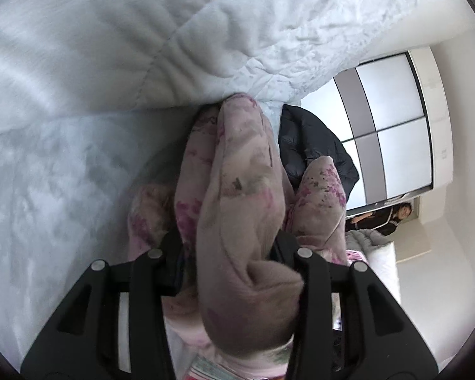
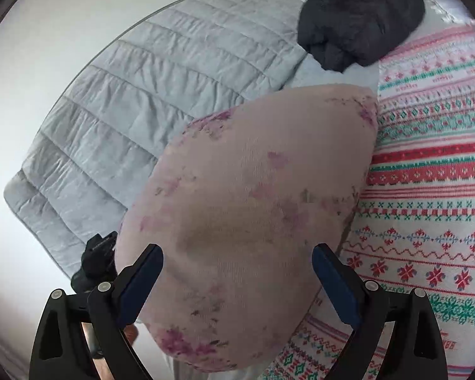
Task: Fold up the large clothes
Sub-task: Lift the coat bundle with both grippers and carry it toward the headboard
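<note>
Right now my left tool has a thick bunched roll of the soft pink fleece garment with purple flower print running up between its two black fingers; the fabric fills the gap, but its folds cover the pads, so I cannot tell whether they are still pressing on it or have let go. Beyond that bundle, the left wrist view shows a pale blue quilted bedcover, a dark puffy jacket just beside the pink fabric, and a white wall with a large grey-panelled window. My right tool is released: its fingers stand wide, with the broad rounded fold of the same pink garment lying between them and no pad touching it. In the right wrist view the garment rests on the bed, overlapping a grey quilted blanket that reaches to the bed's far edge, and a white knitted-pattern textile with red and green bands. A crumpled black garment sits beyond, at the far side of the bed.
</note>
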A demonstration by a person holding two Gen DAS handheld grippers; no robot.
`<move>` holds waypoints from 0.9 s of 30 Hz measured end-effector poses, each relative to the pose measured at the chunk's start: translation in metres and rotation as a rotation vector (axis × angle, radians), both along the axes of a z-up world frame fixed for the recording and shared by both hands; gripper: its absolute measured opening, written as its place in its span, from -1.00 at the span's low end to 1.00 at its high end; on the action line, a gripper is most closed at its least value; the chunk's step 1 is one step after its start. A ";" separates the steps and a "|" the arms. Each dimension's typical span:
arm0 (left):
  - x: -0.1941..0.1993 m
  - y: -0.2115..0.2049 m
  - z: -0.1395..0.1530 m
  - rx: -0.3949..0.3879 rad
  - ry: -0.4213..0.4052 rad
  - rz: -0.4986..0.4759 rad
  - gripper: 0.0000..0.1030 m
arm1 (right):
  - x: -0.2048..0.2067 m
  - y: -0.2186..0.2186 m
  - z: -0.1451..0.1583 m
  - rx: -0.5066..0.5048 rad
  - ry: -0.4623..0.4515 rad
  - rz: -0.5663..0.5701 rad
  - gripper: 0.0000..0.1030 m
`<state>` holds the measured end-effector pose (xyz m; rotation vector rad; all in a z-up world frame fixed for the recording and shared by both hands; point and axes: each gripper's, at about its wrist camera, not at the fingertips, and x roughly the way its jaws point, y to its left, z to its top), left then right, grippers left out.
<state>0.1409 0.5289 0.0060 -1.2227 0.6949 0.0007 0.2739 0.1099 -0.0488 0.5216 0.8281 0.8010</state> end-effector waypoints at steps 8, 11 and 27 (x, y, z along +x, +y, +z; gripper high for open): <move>-0.055 0.011 0.023 -0.089 -0.142 0.123 0.20 | -0.004 0.043 0.002 -0.167 -0.074 -0.023 0.89; -0.073 0.006 0.051 0.075 -0.162 0.154 0.24 | 0.001 0.072 0.006 -0.262 -0.078 -0.008 0.89; -0.077 -0.063 0.073 0.256 -0.155 0.054 0.24 | -0.001 0.104 0.008 -0.392 -0.073 -0.030 1.00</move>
